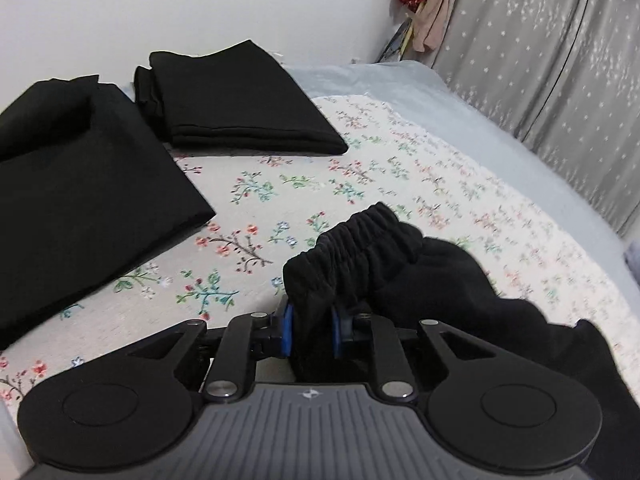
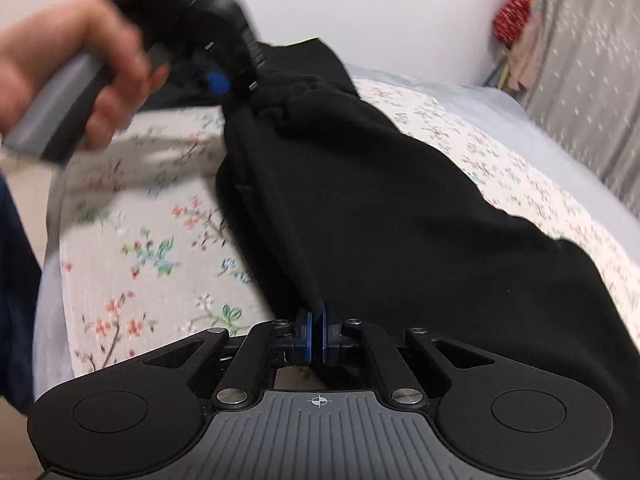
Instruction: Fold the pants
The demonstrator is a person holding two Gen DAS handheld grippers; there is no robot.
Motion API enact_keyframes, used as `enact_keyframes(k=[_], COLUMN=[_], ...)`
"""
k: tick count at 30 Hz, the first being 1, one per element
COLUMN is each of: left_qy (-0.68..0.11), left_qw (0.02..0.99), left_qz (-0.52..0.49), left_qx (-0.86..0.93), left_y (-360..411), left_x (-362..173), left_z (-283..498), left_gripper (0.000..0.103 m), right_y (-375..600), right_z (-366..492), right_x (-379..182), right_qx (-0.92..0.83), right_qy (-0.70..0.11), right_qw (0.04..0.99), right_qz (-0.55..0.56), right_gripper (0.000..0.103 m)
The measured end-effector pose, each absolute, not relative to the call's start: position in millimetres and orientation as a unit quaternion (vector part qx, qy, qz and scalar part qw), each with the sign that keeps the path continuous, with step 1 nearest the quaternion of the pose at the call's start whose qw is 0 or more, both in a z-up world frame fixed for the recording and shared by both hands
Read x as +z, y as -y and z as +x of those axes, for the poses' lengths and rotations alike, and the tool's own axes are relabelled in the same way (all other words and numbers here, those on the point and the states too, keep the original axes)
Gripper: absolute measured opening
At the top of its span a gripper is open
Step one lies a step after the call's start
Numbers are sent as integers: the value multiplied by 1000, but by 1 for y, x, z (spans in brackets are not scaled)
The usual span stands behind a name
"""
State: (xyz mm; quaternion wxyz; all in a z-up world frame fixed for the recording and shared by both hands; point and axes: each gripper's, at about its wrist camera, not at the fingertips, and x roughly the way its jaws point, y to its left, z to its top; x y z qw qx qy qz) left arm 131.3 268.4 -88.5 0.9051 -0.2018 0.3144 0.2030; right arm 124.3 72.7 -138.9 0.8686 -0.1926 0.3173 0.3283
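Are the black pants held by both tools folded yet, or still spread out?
Still spread, not folded: the black pants stretch lengthwise across the bed between the left tool at the elastic waistband and the right tool.

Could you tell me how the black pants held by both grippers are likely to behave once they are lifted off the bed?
The black pants will probably sag between the left gripper and the right gripper, since the fabric already drapes in soft folds. The gathered elastic waistband looks bulky, so that end likely hangs heavier. The matte cloth seems unlikely to slip.
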Motion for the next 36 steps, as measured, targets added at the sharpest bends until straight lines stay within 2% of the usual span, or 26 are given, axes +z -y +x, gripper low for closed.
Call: enact_keyframes(k=[5,8,11,14,16,18,22,26,28,29,32,34,35,36], left_qy=[-332,-365,-371,-344,-298,-262,-220,-288,-333,-356,-368,-369,-368,-368], left_qw=[905,893,879,865,884,911,940,933,929,925,924,923,923,923], left_qz=[-158,-155,-215,-312,-298,-243,-218,-215,-156,-118,-62,-63,-66,-69], left_qx=[214,212,209,190,203,207,143,10,26,54,86,93,94,94], left_y=[-259,-260,-284,-311,-309,-303,-296,-268,-250,-242,-231,-232,-233,-234], left_x=[-94,-107,-105,-99,-84,-65,-44,-61,-77,-86,-95,-94,-92,-90], left_z=[137,146,144,135,130,135,158,200,219,228,234,233,233,231], left_gripper=[44,56,75,77,78,89,94,93,91,89,88,88,88,88], right_y=[-74,-71,-70,-67,-66,-65,-65,-65,-64,-63,-51,-33,-26,-21], right_z=[121,119,120,120,122,123,123,123,125,126,142,161,176,193], right_x=[-145,-143,-142,-142,-144,-146,-147,-148,-146,-143,-114,-82,-68,-57], right_qx=[326,323,325,327,325,322,319,315,317,323,370,375,369,361], right_qy=[-317,-329,-335,-339,-344,-347,-346,-347,-353,-361,-383,-344,-324,-309], right_qw=[867,868,866,866,867,869,873,875,873,867,842,859,870,879], right_qz=[-202,-185,-179,-170,-155,-143,-128,-120,-115,-117,-90,-55,-41,-36], right_gripper=[3,3,4,5,5,7,11,13,14,16,34,45,56,60])
